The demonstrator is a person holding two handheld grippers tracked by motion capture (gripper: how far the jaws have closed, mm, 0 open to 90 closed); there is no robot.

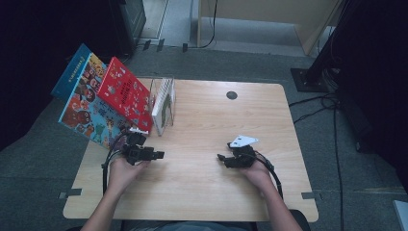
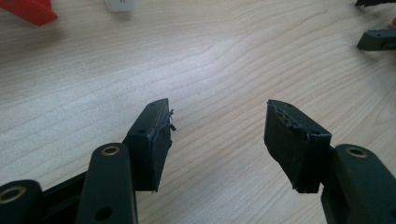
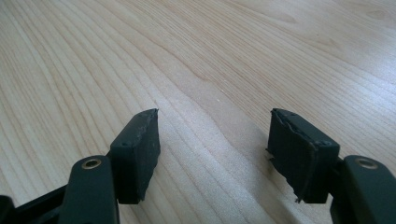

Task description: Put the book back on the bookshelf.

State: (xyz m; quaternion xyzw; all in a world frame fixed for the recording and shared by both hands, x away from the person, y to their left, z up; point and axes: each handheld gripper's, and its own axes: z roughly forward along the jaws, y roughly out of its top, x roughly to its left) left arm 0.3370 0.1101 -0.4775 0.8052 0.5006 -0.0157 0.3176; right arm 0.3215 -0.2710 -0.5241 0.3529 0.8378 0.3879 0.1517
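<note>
- Books sit at the table's far left corner: a red book (image 1: pixel 124 92) leans against a larger blue picture book (image 1: pixel 84 98), both tilted and hanging partly past the table (image 1: pixel 207 183) edge, so they look set aside rather than filed.
- Just beside them a clear wire rack (image 1: pixel 161 98) holds a white book (image 1: pixel 164 103) upright; the rack seems meant to keep books standing, which is why that one stays vertical while the loose pair slumps.
- Left gripper (image 1: pixel 156 155) rests low over the table near the front of the red book, its jaws spread wide with nothing but bare wood between them in the left gripper view (image 2: pixel 217 133); it touches no book. A red corner (image 2: pixel 28 10) lies well off at the top left of that view.
- Right gripper (image 1: pixel 222 158) lies near the middle of the table, well apart from the books, jaws likewise parted and empty over plain wood (image 3: pixel 212 140).
- Both grippers point toward each other across clear wood, which reads as a resting pose.
- Judging by position, the left one is the likelier to reach the books.
</note>
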